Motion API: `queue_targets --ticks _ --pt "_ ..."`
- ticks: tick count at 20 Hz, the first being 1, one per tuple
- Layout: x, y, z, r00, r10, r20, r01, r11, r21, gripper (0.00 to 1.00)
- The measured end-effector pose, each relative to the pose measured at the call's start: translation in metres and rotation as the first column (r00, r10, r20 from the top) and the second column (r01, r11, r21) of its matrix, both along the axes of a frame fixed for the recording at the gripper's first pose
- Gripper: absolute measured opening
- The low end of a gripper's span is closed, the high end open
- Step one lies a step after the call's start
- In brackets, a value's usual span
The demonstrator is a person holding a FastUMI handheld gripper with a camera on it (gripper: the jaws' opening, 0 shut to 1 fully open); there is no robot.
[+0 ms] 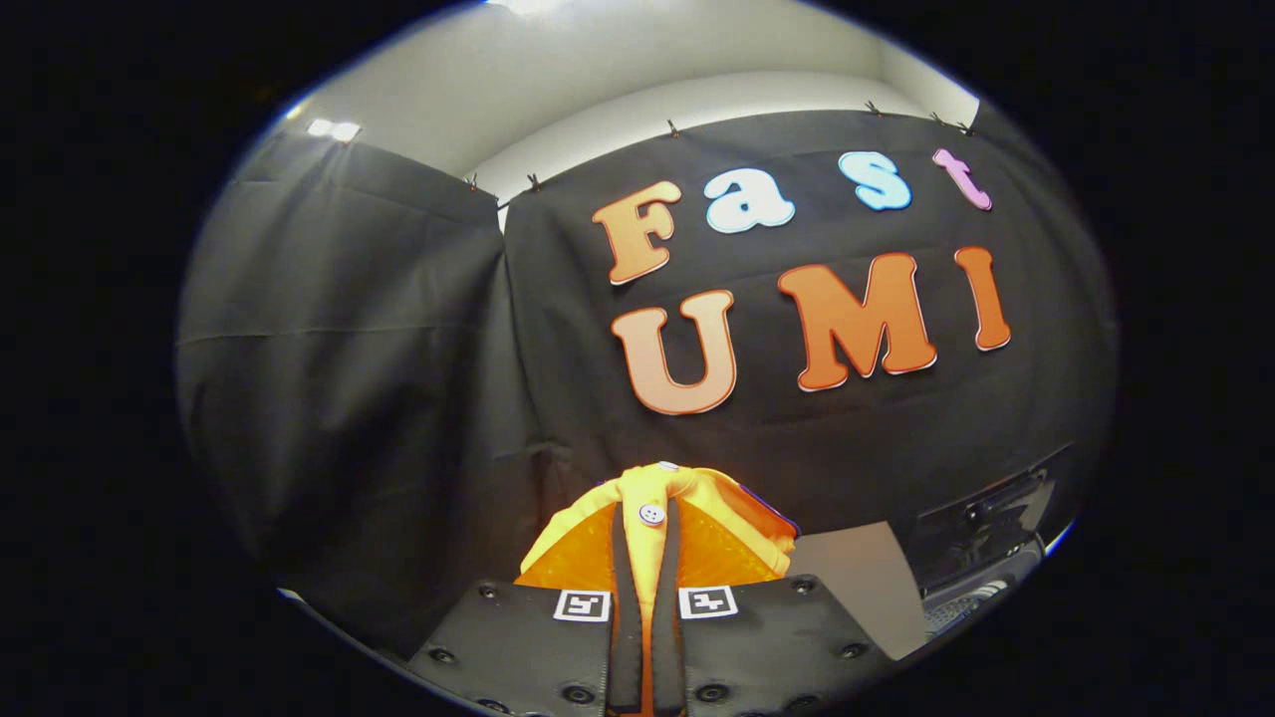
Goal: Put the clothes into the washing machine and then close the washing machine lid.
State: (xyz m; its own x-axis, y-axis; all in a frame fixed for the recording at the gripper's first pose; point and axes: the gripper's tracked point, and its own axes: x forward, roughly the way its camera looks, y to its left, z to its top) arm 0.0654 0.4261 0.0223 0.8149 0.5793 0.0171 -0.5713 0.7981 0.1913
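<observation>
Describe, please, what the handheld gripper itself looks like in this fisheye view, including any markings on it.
The gripper has two broad, flat plates side by side, each studded with round screw heads. Near each plate's inner top corner sits a small square black-and-white fiducial marker. Two narrow, long, parallel fingers run forward from between the plates, close together.

Lighting: dim booth, lit from overhead; ceiling lamp [334, 129] glares at upper left, a second bright patch at top centre. Pale ceiling [598, 80] evenly lit. Black cloth wall [349, 349] absorbs light, soft folds in shadow. Yellow garment [657, 498] at bottom centre bright, saturated, sharp. Strong fisheye curvature; lower right darkens, detail murky there.
</observation>
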Motion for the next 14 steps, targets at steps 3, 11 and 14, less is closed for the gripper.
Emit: queue_targets --ticks 3,11,14 --pt "0.0 -0.034 0.018 0.999 -0.041 0.03 0.041 0.999 0.012 0.11" --pt "0.026 -0.165 0.057 0.981 -0.156 0.119 0.154 0.988 0.024 0.11" --pt "0.042 -0.223 0.056 0.971 -0.2 0.13 0.198 0.98 0.024 0.11"
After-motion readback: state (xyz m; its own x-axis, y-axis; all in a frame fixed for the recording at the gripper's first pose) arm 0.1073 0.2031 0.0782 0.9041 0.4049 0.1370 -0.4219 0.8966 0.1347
